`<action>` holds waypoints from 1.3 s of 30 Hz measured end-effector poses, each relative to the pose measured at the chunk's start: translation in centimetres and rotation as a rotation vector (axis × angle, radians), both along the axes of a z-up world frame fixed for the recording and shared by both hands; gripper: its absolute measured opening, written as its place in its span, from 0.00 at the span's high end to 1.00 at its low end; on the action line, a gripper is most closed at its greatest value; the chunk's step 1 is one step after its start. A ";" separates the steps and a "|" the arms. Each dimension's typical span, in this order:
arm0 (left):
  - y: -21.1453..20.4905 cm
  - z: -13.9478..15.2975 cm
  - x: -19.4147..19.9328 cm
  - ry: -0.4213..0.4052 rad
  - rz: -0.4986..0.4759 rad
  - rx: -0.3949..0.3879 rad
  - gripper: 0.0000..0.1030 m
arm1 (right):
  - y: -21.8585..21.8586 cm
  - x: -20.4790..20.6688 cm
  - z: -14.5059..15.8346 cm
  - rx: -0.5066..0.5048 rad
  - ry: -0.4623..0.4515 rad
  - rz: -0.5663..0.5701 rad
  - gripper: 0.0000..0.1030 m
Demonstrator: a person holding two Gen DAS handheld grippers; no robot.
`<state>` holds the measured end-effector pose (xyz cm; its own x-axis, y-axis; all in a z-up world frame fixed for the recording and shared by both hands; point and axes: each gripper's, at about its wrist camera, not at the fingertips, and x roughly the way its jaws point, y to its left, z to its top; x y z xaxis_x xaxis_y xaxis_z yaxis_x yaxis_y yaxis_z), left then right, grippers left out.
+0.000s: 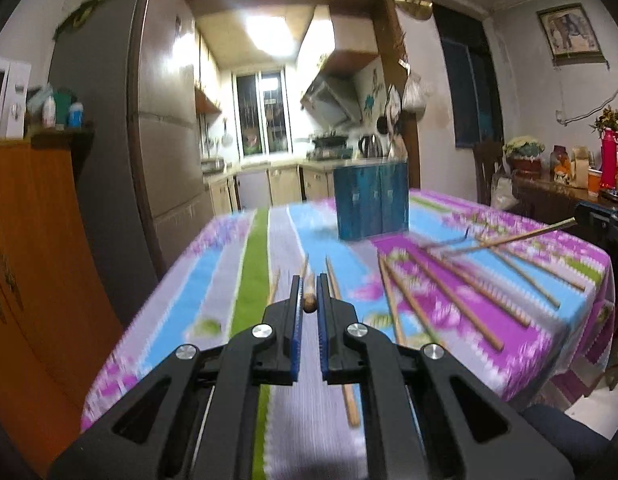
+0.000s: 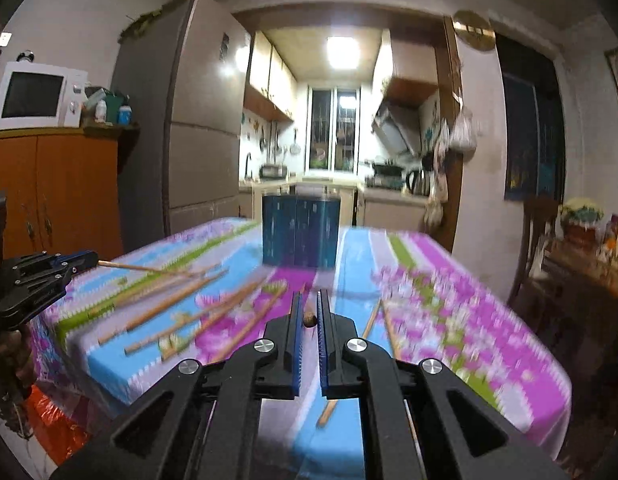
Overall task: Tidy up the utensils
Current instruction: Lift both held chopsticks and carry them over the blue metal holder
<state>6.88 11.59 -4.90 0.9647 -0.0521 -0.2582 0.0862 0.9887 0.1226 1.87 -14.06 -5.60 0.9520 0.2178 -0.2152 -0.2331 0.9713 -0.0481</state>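
Right now I am holding a chopstick in each pair of tongs. The left gripper (image 1: 309, 280) is pinching its chopstick (image 1: 310, 302) near the butt end, pads pressed tight on the wood, with the stick running straight ahead between the fingers. The right gripper (image 2: 309, 296) is doing the same with a second chopstick (image 2: 309, 319), its round end showing between the blue pads.

I am seeing both sets of tongs above the striped tablecloth (image 1: 245, 280), which is blurring in both views. Well ahead of both tongs, near the far edge of the table, a blue box (image 1: 371, 204) is standing upright.

To the right of my left tongs, several loose chopsticks (image 1: 453, 300) are lying fanned across the cloth, and a couple more are lying just beside and under the left fingers. From the right wrist view, the same scatter is lying to the left of my right tongs, with two more sticks (image 2: 373, 320) just to their right.

At the far left of that view I am seeing the left tongs from the side, their stick jutting out level over the table.
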 end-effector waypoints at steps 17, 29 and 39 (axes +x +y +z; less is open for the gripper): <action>-3.0 7.8 6.3 -0.162 -0.066 0.051 0.95 | -1.9 8.7 9.1 -0.018 -0.017 0.114 0.93; -3.2 13.2 10.7 -0.139 -0.092 0.023 0.95 | -1.2 13.8 13.8 -0.052 -0.001 0.147 0.93; -5.6 17.9 14.2 -0.110 -0.143 0.004 0.95 | -2.1 18.5 19.5 0.034 -0.041 0.167 0.93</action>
<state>21.10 5.98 13.01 0.9699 -0.1903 -0.1521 0.2121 0.9667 0.1430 20.37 -16.20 13.89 0.9096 0.3805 -0.1671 -0.3902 0.9203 -0.0288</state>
